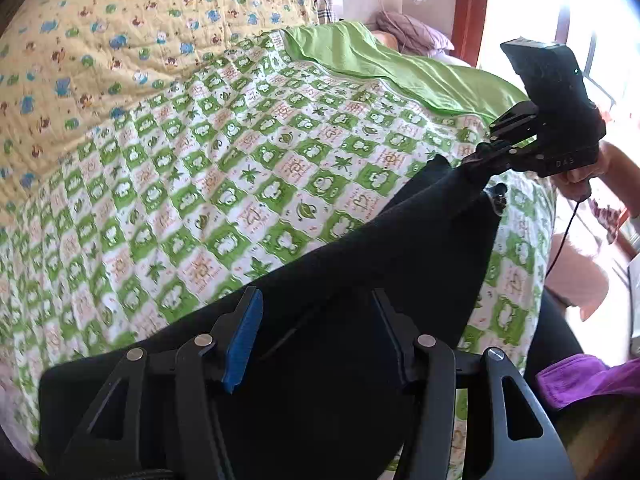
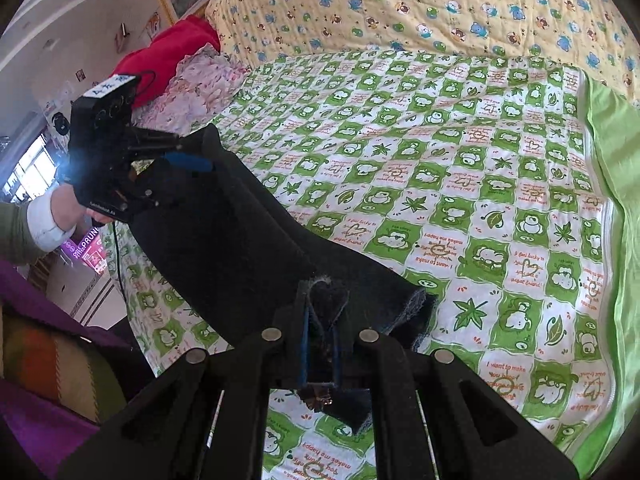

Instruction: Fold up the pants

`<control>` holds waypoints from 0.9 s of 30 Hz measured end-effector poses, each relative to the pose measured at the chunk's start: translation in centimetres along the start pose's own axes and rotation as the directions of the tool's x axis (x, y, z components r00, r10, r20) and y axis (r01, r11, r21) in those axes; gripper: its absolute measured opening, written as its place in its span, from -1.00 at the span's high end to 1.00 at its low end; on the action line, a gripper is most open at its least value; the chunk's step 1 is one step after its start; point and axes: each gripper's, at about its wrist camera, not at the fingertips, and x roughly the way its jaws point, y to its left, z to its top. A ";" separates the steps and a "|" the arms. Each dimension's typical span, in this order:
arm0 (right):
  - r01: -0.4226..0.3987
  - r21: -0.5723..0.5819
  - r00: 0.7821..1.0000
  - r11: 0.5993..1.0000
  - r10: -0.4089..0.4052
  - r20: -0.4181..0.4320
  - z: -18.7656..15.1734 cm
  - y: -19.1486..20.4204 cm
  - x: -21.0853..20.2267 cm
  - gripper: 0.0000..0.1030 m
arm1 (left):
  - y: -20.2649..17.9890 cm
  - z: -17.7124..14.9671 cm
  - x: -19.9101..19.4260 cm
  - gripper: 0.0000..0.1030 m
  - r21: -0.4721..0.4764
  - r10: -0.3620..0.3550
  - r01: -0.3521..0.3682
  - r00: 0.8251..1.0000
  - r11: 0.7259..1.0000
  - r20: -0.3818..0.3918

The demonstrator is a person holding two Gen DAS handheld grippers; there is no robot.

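Note:
Dark pants [image 1: 360,264] hang stretched between my two grippers above the bed; they also show in the right wrist view [image 2: 240,232]. My left gripper [image 1: 320,340] has its jaws wide apart with the waist cloth lying between them; whether it grips is unclear. In the right wrist view the left gripper [image 2: 188,156] sits at the pants' far end. My right gripper [image 2: 320,344] is shut on the frayed hem [image 2: 328,300]. In the left wrist view it [image 1: 486,156] pinches the pants' far tip.
A green-and-white frog-patterned quilt [image 2: 460,184] covers the bed, with a yellow animal-print quilt [image 1: 140,32] behind. A green sheet [image 1: 380,56] lies along one edge. Red and floral clothes [image 2: 180,64] sit at a corner. Purple cloth [image 1: 580,380] lies nearby.

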 end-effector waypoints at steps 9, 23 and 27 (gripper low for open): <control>0.001 -0.014 1.000 1.000 -0.002 -0.016 -0.2 0.0 0.2 0.82 | 0.2 0.5 3.9 -0.11 0.290 0.100 -0.063 0.988 0.955 -0.114; 0.107 -0.042 0.989 0.993 -0.102 0.107 3.5 -2.0 -1.9 0.82 | -3.8 -0.9 1.3 0.93 0.193 -0.020 0.047 0.990 0.980 -0.140; 0.106 -0.089 0.994 0.990 -0.102 0.045 2.3 -0.8 -1.1 0.82 | -4.7 -2.7 2.2 0.93 0.106 -0.058 0.075 0.987 0.992 -0.153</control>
